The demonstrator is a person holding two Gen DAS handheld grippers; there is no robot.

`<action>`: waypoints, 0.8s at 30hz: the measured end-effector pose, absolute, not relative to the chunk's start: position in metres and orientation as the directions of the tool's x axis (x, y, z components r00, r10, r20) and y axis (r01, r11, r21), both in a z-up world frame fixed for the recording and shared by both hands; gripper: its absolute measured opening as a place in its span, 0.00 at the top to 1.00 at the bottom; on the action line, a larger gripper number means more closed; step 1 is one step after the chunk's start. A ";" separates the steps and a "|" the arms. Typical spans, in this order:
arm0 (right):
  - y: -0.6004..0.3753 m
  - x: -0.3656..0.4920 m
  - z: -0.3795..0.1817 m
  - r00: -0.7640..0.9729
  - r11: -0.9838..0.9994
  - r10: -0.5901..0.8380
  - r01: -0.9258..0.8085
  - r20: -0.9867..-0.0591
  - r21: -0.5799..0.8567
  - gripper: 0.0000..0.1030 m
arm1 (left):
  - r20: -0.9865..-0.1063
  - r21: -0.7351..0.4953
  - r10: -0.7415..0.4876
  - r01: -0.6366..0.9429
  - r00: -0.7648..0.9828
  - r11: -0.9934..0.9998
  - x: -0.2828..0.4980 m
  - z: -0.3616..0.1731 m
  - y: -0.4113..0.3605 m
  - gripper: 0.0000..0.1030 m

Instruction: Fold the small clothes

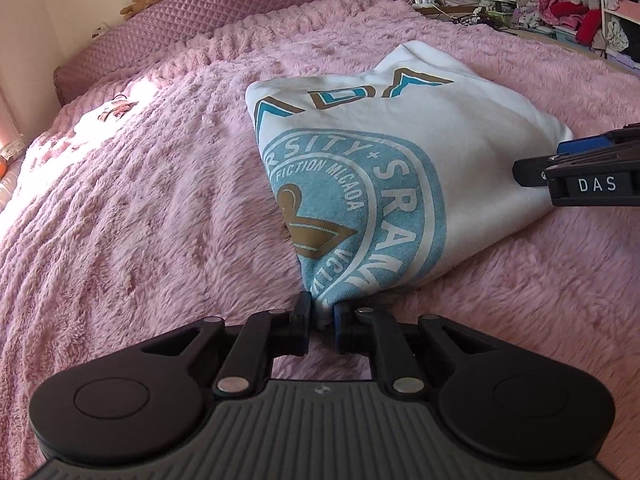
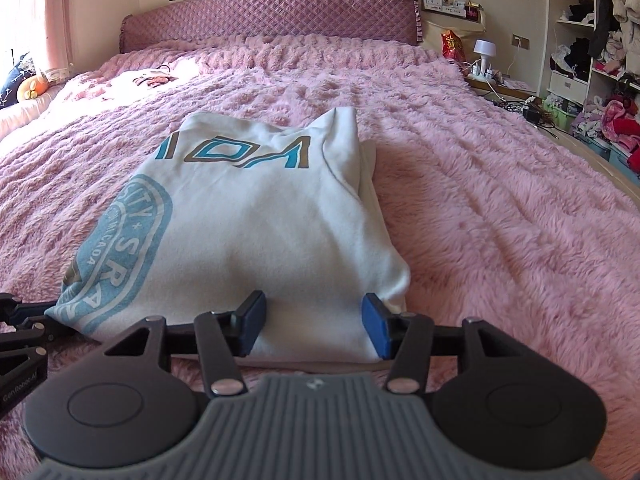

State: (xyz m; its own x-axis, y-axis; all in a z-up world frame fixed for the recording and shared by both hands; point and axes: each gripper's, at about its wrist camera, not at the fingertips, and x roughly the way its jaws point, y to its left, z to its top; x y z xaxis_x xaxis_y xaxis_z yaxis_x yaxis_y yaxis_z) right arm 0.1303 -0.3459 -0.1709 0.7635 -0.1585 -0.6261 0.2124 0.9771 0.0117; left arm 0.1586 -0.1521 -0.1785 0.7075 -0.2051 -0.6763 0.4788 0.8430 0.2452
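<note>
A white shirt (image 1: 420, 152) with a blue round print lies partly folded on the pink fluffy bedspread (image 1: 120, 220). My left gripper (image 1: 322, 316) is shut on the shirt's near corner, which is bunched between the pads. In the right wrist view the shirt (image 2: 256, 220) lies straight ahead. My right gripper (image 2: 314, 326) is open, its blue pads on either side of the shirt's near edge, resting on the cloth. The right gripper also shows in the left wrist view (image 1: 576, 168) at the shirt's right side. The left gripper's side shows in the right wrist view (image 2: 24, 324).
A purple quilted headboard (image 2: 272, 20) stands at the far end of the bed. A small garment (image 2: 154, 78) lies far left on the bedspread. A nightstand with a lamp (image 2: 484, 54) and shelves full of clothes (image 2: 600, 92) are to the right.
</note>
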 end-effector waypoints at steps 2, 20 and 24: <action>-0.346 0.128 -0.163 0.769 0.978 -0.163 0.210 -0.618 0.005 0.53 | -0.666 0.220 -0.232 0.484 0.709 0.847 0.152 -0.168 -0.143 0.75; -0.318 0.156 -0.153 0.835 0.993 -0.113 0.070 -0.539 -0.100 0.40 | -0.678 -0.137 -0.425 0.465 0.600 0.875 0.183 -0.163 -0.129 0.76; -0.326 0.156 -0.159 0.832 0.994 -0.109 0.085 -0.544 -0.069 0.37 | -0.683 -0.120 -0.419 0.474 0.598 0.872 0.181 -0.166 -0.129 0.76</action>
State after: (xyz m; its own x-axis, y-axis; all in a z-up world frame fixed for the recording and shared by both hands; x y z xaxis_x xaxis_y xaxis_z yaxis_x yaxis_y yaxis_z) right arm 0.1560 -0.3260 -0.1591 0.8319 -0.1090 -0.5441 0.0848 0.9940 -0.0694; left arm 0.1815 -0.1291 -0.1662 0.5980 -0.4188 -0.6834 0.4740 0.8723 -0.1198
